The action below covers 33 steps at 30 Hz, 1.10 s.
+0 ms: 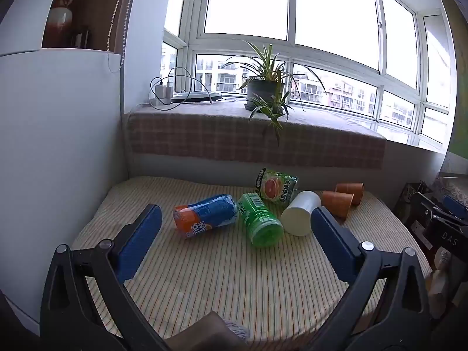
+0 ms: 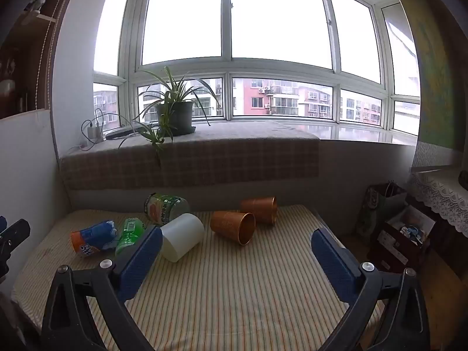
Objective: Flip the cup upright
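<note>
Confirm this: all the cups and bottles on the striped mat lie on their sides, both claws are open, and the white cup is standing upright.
Not quite. The white cup is not upright; it lies on its side like the two orange cups, as the right wrist view shows. The rest holds: bottles lie tipped on the striped mat, and the left claw and right claw are open.

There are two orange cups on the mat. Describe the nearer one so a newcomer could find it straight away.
Start at the striped mat below the window ledge. Near its middle lies a white cup on its side; just right of it is the nearer orange cup, also on its side, open mouth facing the camera. The other orange cup lies behind it, closer to the wall.
</note>
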Motion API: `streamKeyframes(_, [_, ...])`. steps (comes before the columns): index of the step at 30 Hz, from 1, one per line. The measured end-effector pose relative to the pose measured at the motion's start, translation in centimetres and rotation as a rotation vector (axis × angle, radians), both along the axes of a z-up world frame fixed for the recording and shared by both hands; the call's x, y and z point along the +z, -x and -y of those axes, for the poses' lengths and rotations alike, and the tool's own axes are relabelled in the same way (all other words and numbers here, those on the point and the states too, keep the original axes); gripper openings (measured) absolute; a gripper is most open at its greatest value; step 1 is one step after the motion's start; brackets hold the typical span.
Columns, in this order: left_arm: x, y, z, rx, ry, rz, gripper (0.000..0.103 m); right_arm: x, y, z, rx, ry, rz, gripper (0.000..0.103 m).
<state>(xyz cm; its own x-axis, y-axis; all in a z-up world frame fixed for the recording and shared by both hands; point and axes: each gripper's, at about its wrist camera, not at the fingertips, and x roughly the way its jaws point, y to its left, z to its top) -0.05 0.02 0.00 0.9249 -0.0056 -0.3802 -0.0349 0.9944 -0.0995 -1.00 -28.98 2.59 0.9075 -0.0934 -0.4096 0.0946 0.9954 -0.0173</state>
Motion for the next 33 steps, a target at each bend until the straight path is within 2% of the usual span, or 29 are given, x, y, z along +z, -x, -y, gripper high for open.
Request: streamKeyframes(33, [0.49, 0.21, -0.41, 0.009, -0.021, -0.004, 0.103, -0.22, -0.31, -0.44, 0.018, -0.012, -0.029, 0.103])
